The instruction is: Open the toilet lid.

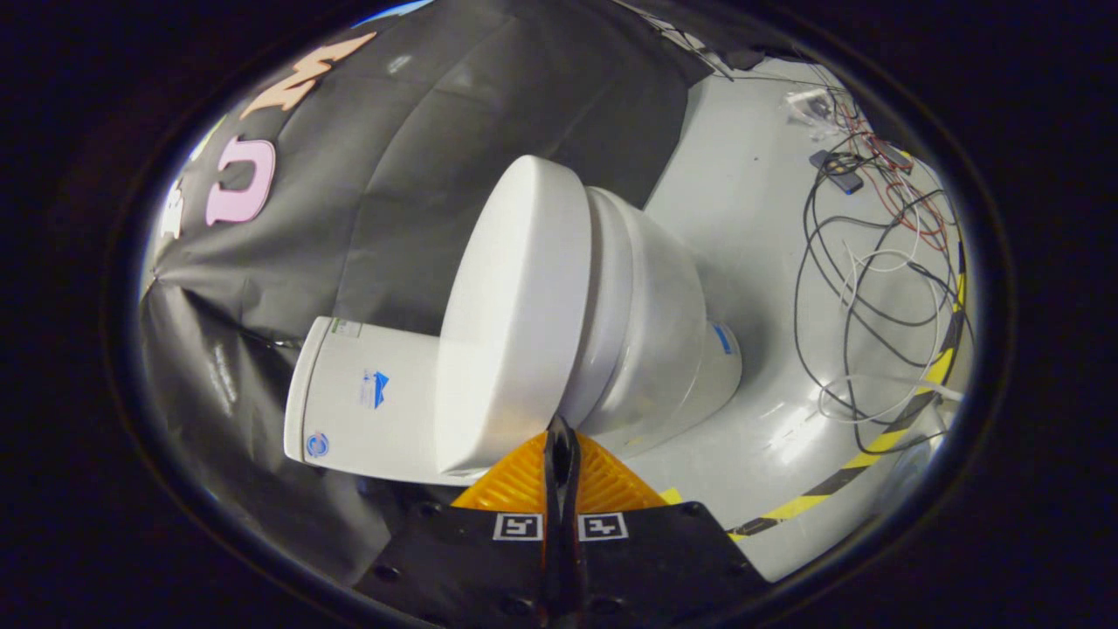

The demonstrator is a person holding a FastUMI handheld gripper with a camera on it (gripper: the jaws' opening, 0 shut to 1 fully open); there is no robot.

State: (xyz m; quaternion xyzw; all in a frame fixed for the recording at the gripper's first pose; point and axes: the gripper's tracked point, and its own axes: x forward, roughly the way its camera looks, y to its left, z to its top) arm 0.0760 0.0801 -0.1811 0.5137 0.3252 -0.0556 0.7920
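Observation:
The view is rolled sideways, so the white toilet appears lying on its side. Its lid rests flat against the seat and bowl, and the tank stands behind, against the black cloth wall. My gripper is shut, its two fingers pressed together with nothing between them. The fingertips sit right at the lid's rim, at the seam where the lid meets the seat. Whether they touch the rim I cannot tell.
The toilet stands on a grey floor. A tangle of black, white and red cables lies on the floor beyond the bowl. A yellow-and-black striped tape line runs along the floor's near edge.

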